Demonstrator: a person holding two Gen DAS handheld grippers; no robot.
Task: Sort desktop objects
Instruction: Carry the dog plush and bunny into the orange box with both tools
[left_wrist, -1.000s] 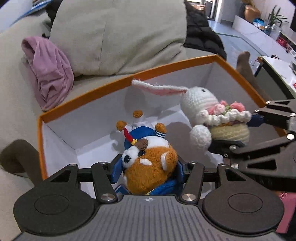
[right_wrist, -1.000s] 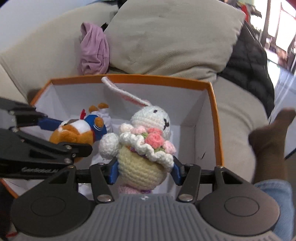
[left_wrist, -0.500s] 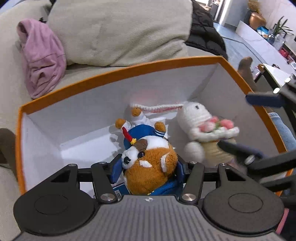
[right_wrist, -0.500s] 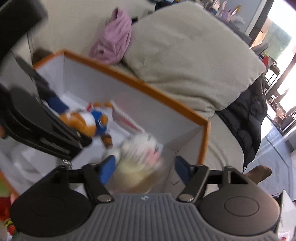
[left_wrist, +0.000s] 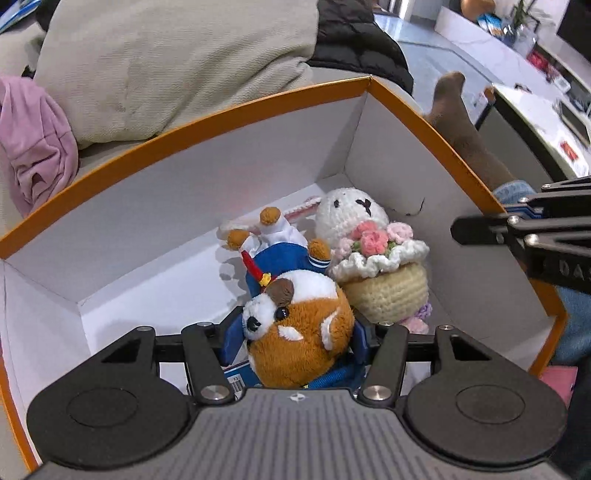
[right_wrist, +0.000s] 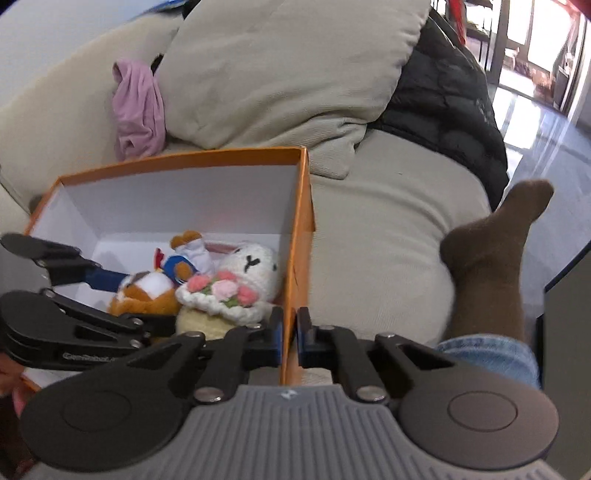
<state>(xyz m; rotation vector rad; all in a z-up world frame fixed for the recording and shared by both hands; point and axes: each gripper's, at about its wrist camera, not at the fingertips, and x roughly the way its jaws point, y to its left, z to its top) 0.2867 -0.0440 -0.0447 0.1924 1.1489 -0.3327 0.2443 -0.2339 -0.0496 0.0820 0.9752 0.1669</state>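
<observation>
So, left wrist view: left gripper (left_wrist: 295, 341) is clamped w/ both blue pads on the orange-and-white plush (left_wrist: 299, 332), held low inside the orange box (left_wrist: 236, 110), near its front. Crochet bunny (left_wrist: 373, 266) already lies on the box floor, touching the plush on its right, by the right wall. Right gripper (left_wrist: 458, 229) hangs outside that wall.

Right wrist view: right gripper's jaws are nearly together, nothing btwn the pads; box's right wall edge sits just beyond the tips. Bunny is free in the box; person's socked foot (right_wrist: 491, 254) is off to the right.

Step in hand, prob: release the plush. Best to lower till it rests on the floor, open wide, then lift straight up so the pads don't drag it or nudge the bunny.
</observation>
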